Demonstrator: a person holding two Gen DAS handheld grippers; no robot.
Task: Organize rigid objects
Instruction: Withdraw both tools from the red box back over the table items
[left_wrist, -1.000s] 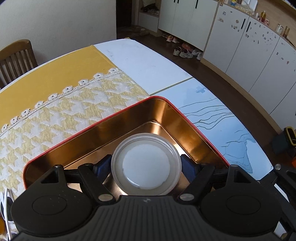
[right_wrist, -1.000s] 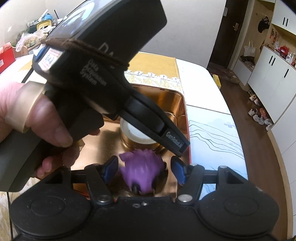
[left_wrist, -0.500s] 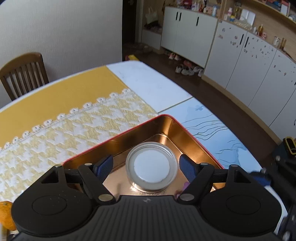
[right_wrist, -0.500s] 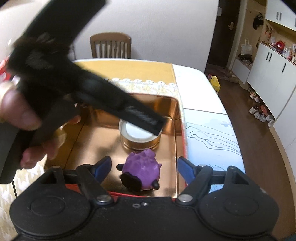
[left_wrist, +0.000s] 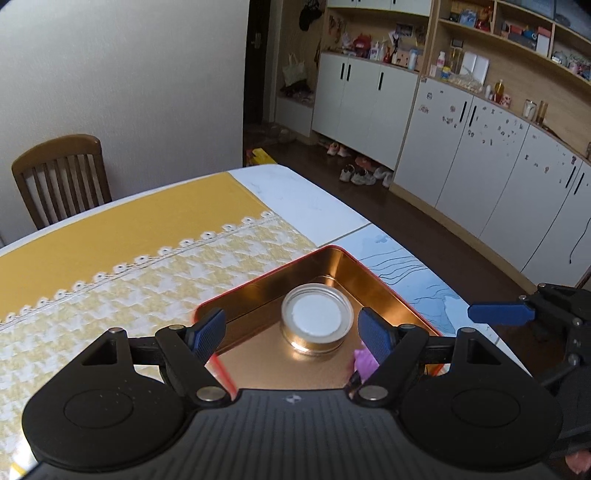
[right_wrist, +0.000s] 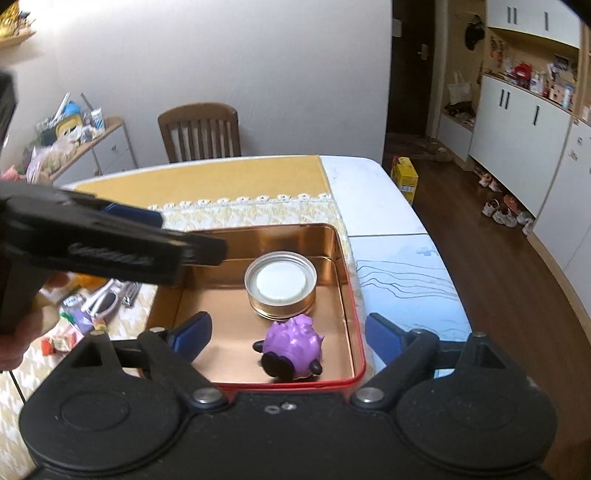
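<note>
A copper tin (right_wrist: 295, 240) with a red rim lies on the table. Inside it stand a round tin with a white lid (right_wrist: 280, 282) and a purple toy figure (right_wrist: 293, 347) near the front wall. My right gripper (right_wrist: 288, 332) hangs above the toy with its jaws opening, and the pads are well clear of it. My left gripper (left_wrist: 291, 325) is open and raised above the round tin (left_wrist: 316, 321), touching nothing. In the left wrist view a sliver of the toy (left_wrist: 364, 360) shows, and one blue finger (left_wrist: 498, 313) of the right gripper juts in at the right.
A yellow cloth (left_wrist: 110, 236) covers the table's left part and a blue printed mat (right_wrist: 402, 280) lies right of the tin at the table edge. Several small loose items (right_wrist: 92, 306) lie left of the tin. A wooden chair (left_wrist: 62, 181) stands behind the table.
Both grippers have risen and drawn back from the tin. The right jaws have widened off the purple toy, which now rests on the tin's floor. The left gripper has left the round tin.
</note>
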